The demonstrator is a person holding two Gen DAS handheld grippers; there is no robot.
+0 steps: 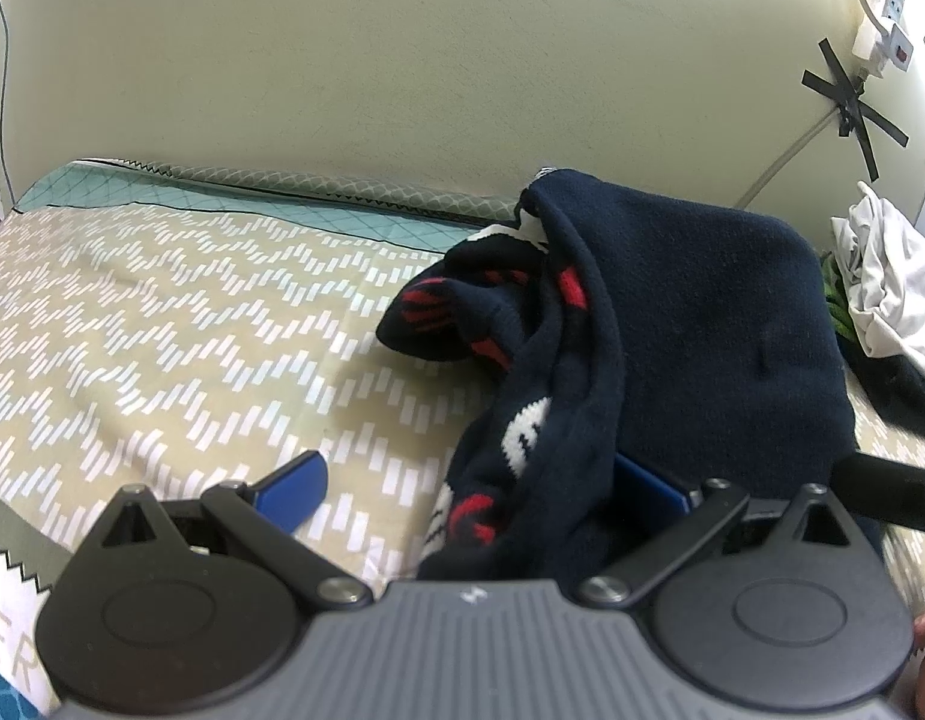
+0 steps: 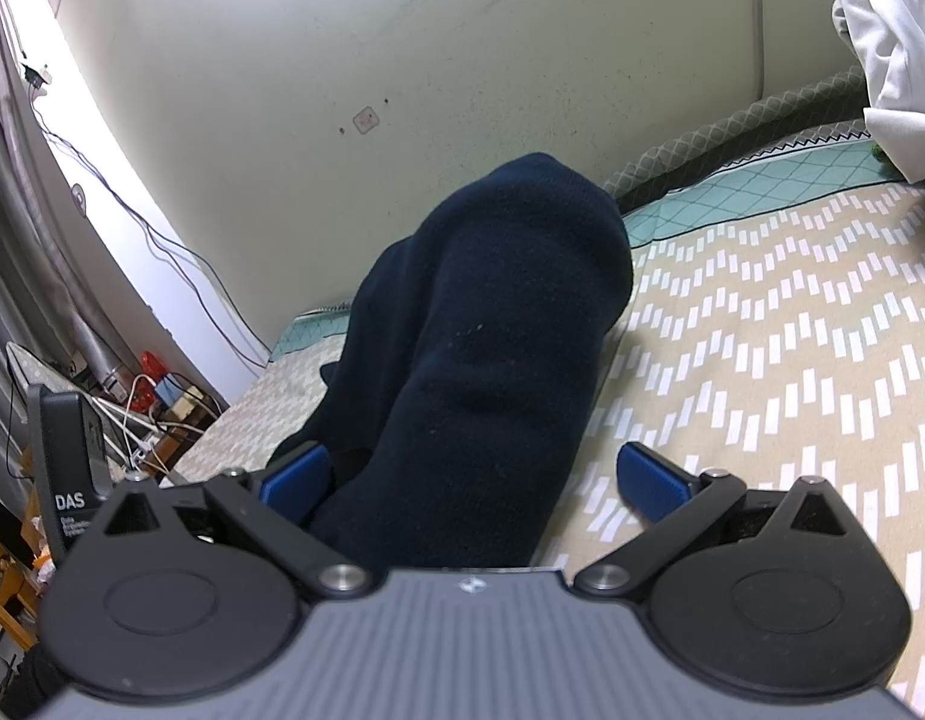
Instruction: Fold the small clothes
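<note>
A navy knitted garment (image 1: 702,324) with red and white motifs is bunched in a raised hump on the patterned bed sheet (image 1: 162,312). My left gripper (image 1: 471,480) is open; the garment hangs over its right finger (image 1: 648,483), while its left finger (image 1: 297,483) is bare above the sheet. In the right wrist view the same garment (image 2: 492,324) shows its plain navy side. It lies between the wide jaws of my open right gripper (image 2: 474,480), against the left finger (image 2: 297,483) and apart from the right finger (image 2: 654,489).
A pile of white and dark clothes (image 1: 888,276) lies at the bed's right side, seen also as white cloth (image 2: 882,30). The wall runs along the far edge. Cables and clutter (image 2: 150,402) and a black box marked DAS (image 2: 72,480) sit beyond the bed's left edge.
</note>
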